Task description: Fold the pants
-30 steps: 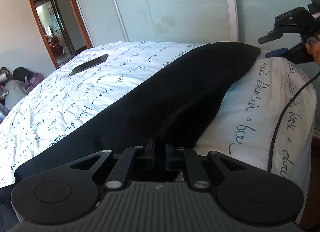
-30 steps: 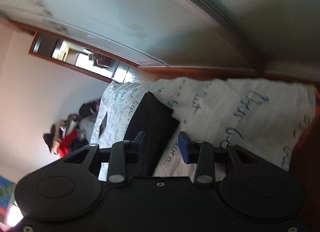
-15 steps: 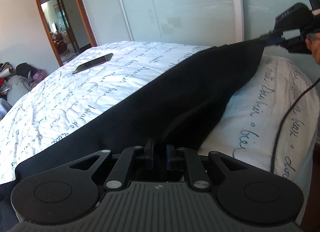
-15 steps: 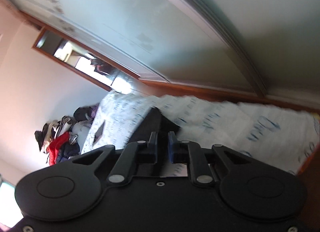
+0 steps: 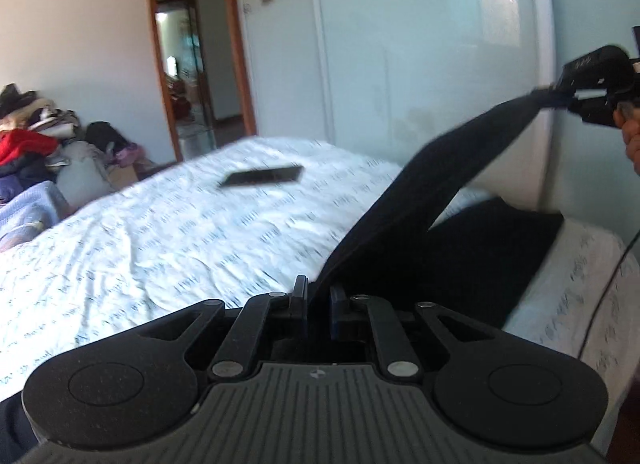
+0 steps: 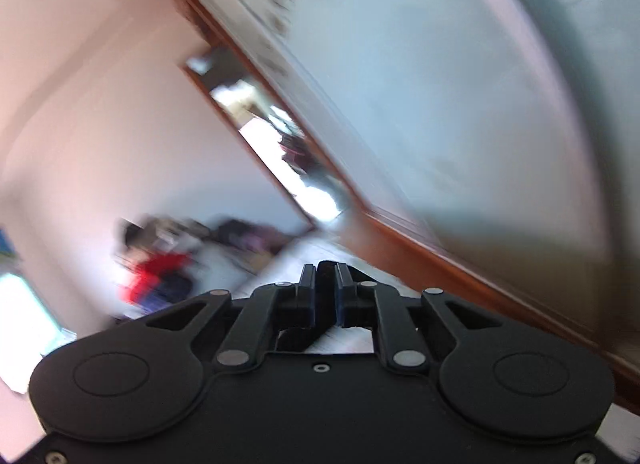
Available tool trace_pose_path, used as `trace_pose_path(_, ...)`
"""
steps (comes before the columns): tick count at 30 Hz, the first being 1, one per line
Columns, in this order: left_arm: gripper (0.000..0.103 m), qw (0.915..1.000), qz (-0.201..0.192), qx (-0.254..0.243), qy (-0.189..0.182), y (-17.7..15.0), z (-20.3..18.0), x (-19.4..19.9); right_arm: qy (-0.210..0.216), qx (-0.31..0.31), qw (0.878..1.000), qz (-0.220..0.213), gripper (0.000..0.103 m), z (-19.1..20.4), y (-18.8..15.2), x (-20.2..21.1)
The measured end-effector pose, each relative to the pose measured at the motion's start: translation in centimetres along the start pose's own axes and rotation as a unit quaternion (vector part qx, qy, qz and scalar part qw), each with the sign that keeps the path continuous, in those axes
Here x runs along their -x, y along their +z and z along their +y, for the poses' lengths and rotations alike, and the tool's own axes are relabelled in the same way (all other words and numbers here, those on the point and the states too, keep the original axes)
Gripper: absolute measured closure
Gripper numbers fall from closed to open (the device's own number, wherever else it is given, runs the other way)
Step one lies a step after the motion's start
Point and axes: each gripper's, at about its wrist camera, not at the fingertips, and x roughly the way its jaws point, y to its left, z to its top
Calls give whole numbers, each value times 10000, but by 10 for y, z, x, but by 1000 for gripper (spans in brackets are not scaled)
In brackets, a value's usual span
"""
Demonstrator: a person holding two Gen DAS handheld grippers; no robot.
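Note:
Black pants [image 5: 440, 192] lie at the right end of a white bed [image 5: 180, 240] with printed script. One layer is lifted and stretched taut between my two grippers; the other layer [image 5: 488, 260] stays flat on the bed. My left gripper [image 5: 319, 292] pinches the near edge of the lifted layer, its jaws closing tighter on the cloth. In the left wrist view the right gripper [image 5: 560, 98] holds the far end high at the upper right. In the blurred right wrist view the right gripper [image 6: 326, 276] is shut on a fold of the black pants [image 6: 327, 266].
A dark phone [image 5: 260, 176] lies flat on the far side of the bed. A pile of clothes [image 5: 28, 152] sits at the left by the wall. A doorway [image 5: 192, 76] and pale sliding wardrobe doors [image 5: 420, 44] stand behind. A black cable [image 5: 600, 296] hangs at the right.
The right gripper closed on the far end of the pants and lifted it off the bed. The left gripper rose with its edge, so the top layer now hangs stretched between them.

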Motion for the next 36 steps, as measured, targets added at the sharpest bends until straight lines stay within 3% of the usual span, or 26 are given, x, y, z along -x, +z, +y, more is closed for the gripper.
trace_pose_path(3, 88, 9962, 706, -454, -217, -22, -29, -27, -613, -783, 9938, 508, 92, -57, -29, -9)
trace_pose_path(5, 89, 9926, 933, -735, -253, -37, -46, -35, -721, -1145, 9886, 663, 93, -78, -44, -7)
trace_pose_path(8, 88, 9914, 797, -1028, -165, -48, -56, -29, -731, -1087, 9892, 660, 93, -76, -49, -3)
trace_pose_path(13, 88, 9930, 827, -764, -366, -41, -45, -28, -858, -591, 9930, 559, 93, -63, -44, -1)
trace_pose_path(18, 85, 9913, 826, -904, -478, -45, -49, -23, -1057, -669, 9896, 716, 93, -75, -52, -5)
trace_pose_path(19, 79, 9909, 813, -945, -515, -46, -50, -21, -1101, -665, 9889, 744, 92, -75, -53, -5)
trace_pose_path(20, 77, 9903, 809, -975, -577, -46, -49, -18, -1235, -590, 9879, 731, 84, -72, -52, -3)
trace_pose_path(22, 65, 9907, 719, -972, -626, -45, -45, -9, -1588, -132, 9866, 354, 80, -55, -50, 9)
trace_pose_path(23, 64, 9912, 677, -936, -653, -44, -41, -3, -1620, 254, 9864, 126, 80, -42, -49, 14)
trace_pose_path(25, 63, 9926, 640, -792, -654, -42, -31, 8, -1385, 1131, 9839, -30, 80, -7, -52, 16)
trace_pose_path(27, 62, 9957, 605, -538, -445, -38, -17, 14, -837, 1838, 9788, 341, 80, 28, -63, 5)
trace_pose_path(30, 61, 9977, 615, -175, 213, -34, 6, 12, 45, 2320, 9640, 1298, 77, 59, -90, -25)
trace_pose_path(32, 62, 9946, 921, -85, 474, -37, 17, 2, 115, 2730, 9453, 1779, 74, 69, -111, -42)
trace_pose_path(34, 61, 9902, 1347, -228, 306, -47, 20, -9, -80, 3113, 9267, 2105, 72, 65, -128, -52)
trace_pose_path(36, 60, 9871, 1490, -460, 371, -58, 13, -12, -230, 3365, 9208, 1957, 74, 58, -133, -47)
